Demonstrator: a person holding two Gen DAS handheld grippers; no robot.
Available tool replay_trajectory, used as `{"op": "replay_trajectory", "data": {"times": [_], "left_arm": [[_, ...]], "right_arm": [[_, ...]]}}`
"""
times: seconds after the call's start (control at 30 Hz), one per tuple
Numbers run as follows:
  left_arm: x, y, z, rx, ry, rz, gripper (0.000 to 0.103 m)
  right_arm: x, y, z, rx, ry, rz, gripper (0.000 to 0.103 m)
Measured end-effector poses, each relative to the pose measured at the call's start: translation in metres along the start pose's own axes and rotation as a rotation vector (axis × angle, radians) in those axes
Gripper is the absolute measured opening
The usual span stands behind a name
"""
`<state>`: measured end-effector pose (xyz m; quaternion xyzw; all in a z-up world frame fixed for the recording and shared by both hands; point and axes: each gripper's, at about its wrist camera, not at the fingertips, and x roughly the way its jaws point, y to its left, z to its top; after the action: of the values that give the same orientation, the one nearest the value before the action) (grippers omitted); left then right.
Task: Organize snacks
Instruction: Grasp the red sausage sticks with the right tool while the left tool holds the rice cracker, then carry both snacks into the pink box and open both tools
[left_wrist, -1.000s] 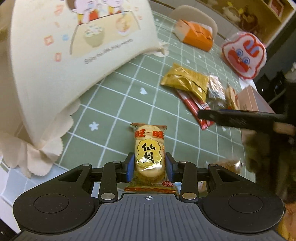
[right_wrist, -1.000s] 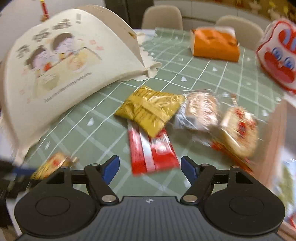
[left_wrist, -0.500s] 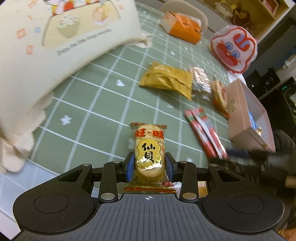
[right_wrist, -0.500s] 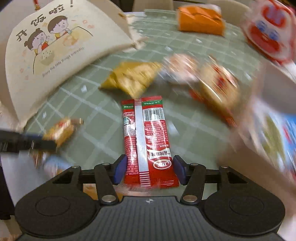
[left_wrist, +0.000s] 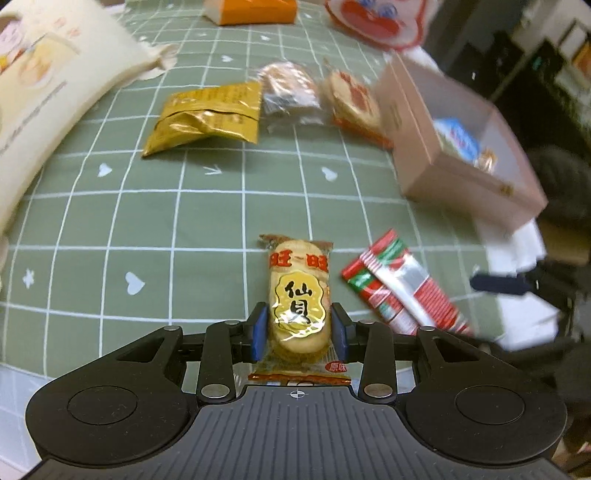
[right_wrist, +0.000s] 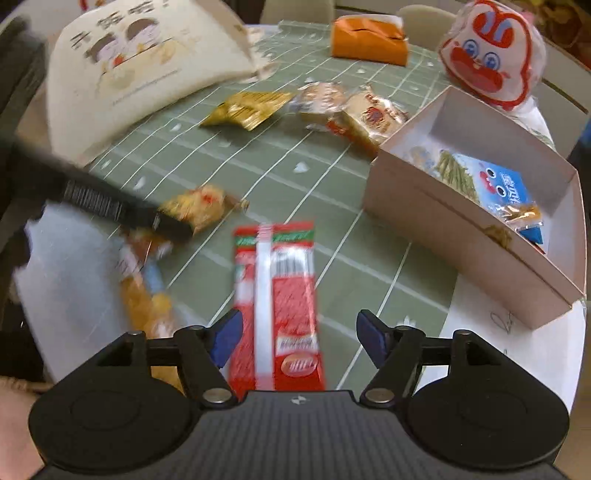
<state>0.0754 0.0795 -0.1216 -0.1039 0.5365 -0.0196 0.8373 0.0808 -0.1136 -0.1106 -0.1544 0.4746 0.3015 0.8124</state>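
My left gripper (left_wrist: 298, 328) is shut on a yellow rice cracker packet (left_wrist: 297, 299) and holds it above the green checked tablecloth (left_wrist: 184, 206). It also shows in the right wrist view (right_wrist: 195, 210). My right gripper (right_wrist: 299, 338) has its jaws wide apart around a red snack packet (right_wrist: 280, 302), which lies between them with a gap on each side. The red packet also shows in the left wrist view (left_wrist: 399, 291). A pink open box (right_wrist: 476, 206) with several snacks inside stands at the right.
A gold packet (left_wrist: 210, 114), a clear-wrapped cake (left_wrist: 290, 88) and a round cracker packet (left_wrist: 354, 99) lie at the back. A cream cartoon bag (right_wrist: 136, 70), an orange tissue box (right_wrist: 369, 40) and a red-white rabbit bag (right_wrist: 491, 55) stand beyond.
My left gripper has swung right with the cracker packet, bringing the pink box into view. My right gripper has opened wider around the red packet and turned toward the box.
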Motion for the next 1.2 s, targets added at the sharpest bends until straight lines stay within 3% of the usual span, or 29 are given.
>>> {"op": "replay_trajectory", "data": {"times": [0.2,0.33,0.4,0.6,0.9,0.97,1.07,1.2], "left_arm": [[0.005,-0.008,-0.003,0.025,0.018,0.042,0.041],[0.004,-0.009,0.0,0.032,0.028,0.05,0.041],[0.004,-0.008,0.0,0.03,0.028,0.05,0.041],[0.004,-0.01,-0.001,0.028,0.024,0.063,0.041],[0.005,-0.013,-0.002,0.054,0.013,0.083,0.042],[0.004,-0.013,-0.003,0.059,0.007,0.085,0.042],[0.004,-0.013,-0.003,0.048,0.003,0.09,0.04],[-0.002,-0.015,-0.002,0.003,0.001,-0.001,0.04]], "right_arm": [[0.026,0.004,0.011,0.051,0.004,0.032,0.07],[0.025,0.015,0.009,-0.003,0.0,-0.005,0.057],[0.022,0.007,0.005,0.032,-0.001,-0.029,0.056],[0.01,-0.026,-0.015,0.125,0.012,-0.077,0.056],[0.016,-0.017,-0.015,0.101,-0.012,-0.095,0.067],[0.017,-0.014,-0.013,0.092,-0.013,-0.096,0.058],[0.012,-0.011,-0.014,0.089,-0.012,-0.081,0.054],[-0.006,-0.018,-0.02,0.13,-0.036,-0.068,0.051]]}}
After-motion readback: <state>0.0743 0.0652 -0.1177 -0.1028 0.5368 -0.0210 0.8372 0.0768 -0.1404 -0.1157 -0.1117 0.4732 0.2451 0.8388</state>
